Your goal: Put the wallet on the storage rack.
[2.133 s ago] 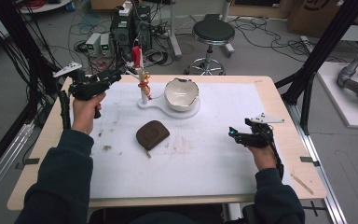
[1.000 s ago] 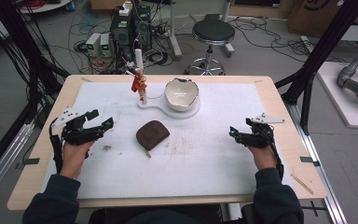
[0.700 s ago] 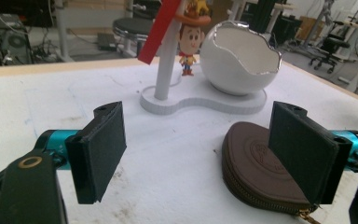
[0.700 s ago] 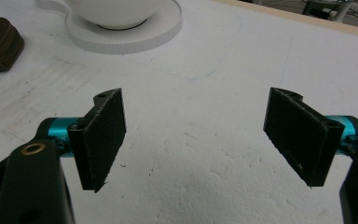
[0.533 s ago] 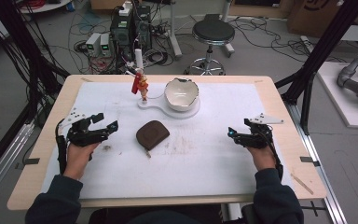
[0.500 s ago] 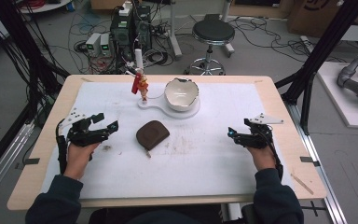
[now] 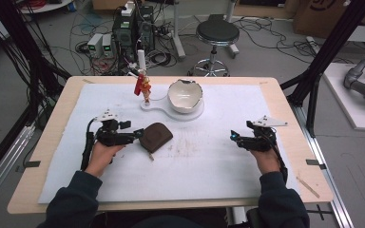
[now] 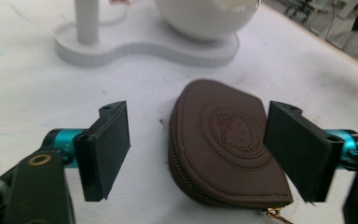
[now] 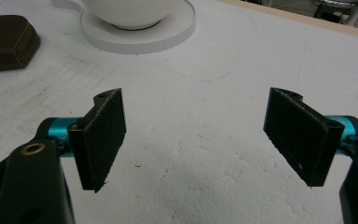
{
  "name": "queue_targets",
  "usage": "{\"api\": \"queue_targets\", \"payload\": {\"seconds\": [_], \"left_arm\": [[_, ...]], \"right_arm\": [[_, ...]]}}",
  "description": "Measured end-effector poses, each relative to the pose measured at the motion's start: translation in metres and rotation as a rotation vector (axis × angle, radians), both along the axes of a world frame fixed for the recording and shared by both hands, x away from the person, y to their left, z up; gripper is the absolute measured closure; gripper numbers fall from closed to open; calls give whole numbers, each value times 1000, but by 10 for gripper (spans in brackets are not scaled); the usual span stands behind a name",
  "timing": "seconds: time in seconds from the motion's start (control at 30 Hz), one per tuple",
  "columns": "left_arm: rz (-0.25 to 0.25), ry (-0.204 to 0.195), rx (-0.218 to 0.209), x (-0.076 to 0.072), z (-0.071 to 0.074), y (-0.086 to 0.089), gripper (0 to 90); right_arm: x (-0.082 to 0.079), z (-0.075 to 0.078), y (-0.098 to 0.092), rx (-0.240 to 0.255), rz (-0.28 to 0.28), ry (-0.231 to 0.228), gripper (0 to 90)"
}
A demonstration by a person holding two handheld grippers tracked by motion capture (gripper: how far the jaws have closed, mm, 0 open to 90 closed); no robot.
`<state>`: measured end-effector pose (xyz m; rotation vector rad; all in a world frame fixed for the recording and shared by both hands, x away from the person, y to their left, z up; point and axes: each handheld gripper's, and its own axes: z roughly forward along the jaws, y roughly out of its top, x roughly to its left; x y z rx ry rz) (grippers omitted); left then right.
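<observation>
Straddling pouch (image 8: 230, 151), left gripper (image 8: 198, 154) jaws wide, nothing held, pouch flat on mat just before stand (image 7: 173, 112). Right gripper (image 9: 196, 140) wide too, empty, well right of pouch. Risk: pads closing high may skid off domed leather, push pouch toward bowl (image 7: 185, 95).

pouch (image 7: 155, 137): 1 | bowl (image 7: 185, 95): 1 | white stand (image 7: 190, 114): 1 | grippers: 2 | stool (image 7: 217, 33): 1

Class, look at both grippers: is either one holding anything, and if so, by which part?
Nothing is held. The left gripper is open, its jaws either side of the brown pouch without gripping it. The right gripper is open over bare mat.
</observation>
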<state>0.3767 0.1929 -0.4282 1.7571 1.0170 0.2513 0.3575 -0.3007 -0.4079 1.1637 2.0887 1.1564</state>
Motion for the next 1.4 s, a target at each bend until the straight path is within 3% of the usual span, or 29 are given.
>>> {"api": "queue_targets", "payload": {"seconds": [0.03,0.07,0.1,0.13,0.2,0.27,0.37,0.4,0.43,0.63,0.7,0.73,0.77,0.83,0.87,0.93,0.97,1.0,1.1,1.13,1.2,1.3,1.4], "left_arm": [[-13,51,28,7,-5,-6,238],[-13,51,28,7,-5,-6,239],[-29,92,47,13,-10,-11,242],[-29,92,47,13,-10,-11,247],[-58,140,75,19,-16,-18,252],[-65,153,71,20,-18,-20,256],[-69,189,25,24,-22,-17,256],[-103,204,-9,25,-24,-15,292],[-120,197,-24,25,-24,-16,394],[-137,149,6,22,-22,-21,509],[-151,99,-24,21,-20,-22,617],[-151,99,-24,21,-20,-22,646],[-163,74,-20,20,-20,-25,656],[-175,67,-16,19,-20,-26,664],[-186,47,-13,17,-19,-29,671],[-200,15,-12,16,-15,-29,706],[-200,15,-12,16,-15,-29,718],[-215,-14,-7,13,-12,-29,732],[-231,-36,-19,12,-10,-29,783],[-248,-56,-35,10,-7,-30,795],[-259,-62,-38,9,-7,-31,802],[-283,-80,-37,8,-5,-33,804],[-291,-83,-38,7,-4,-34,803]], "right_arm": [[1,0,0,0,0,0,211],[1,-1,0,-1,1,2,211],[1,-1,0,3,1,9,211],[1,-1,0,3,2,8,211],[1,-1,0,5,1,9,211],[2,-1,1,2,9,9,211],[2,-1,3,10,18,13,211],[2,-1,6,29,39,22,211],[3,-1,9,37,56,23,211],[11,-3,40,66,175,54,210],[15,-6,52,68,216,74,210],[16,-8,58,66,238,85,210],[18,-10,63,64,265,105,210],[20,-12,69,68,291,122,210],[23,-16,79,80,348,157,210],[28,-19,89,87,391,177,210],[28,-19,89,87,391,177,210],[31,-21,97,110,421,190,210],[36,-23,102,117,427,207,210],[40,-24,106,140,443,220,210],[42,-25,109,146,456,224,211],[52,-31,128,178,544,265,212],[58,-33,140,173,582,284,213]]}}
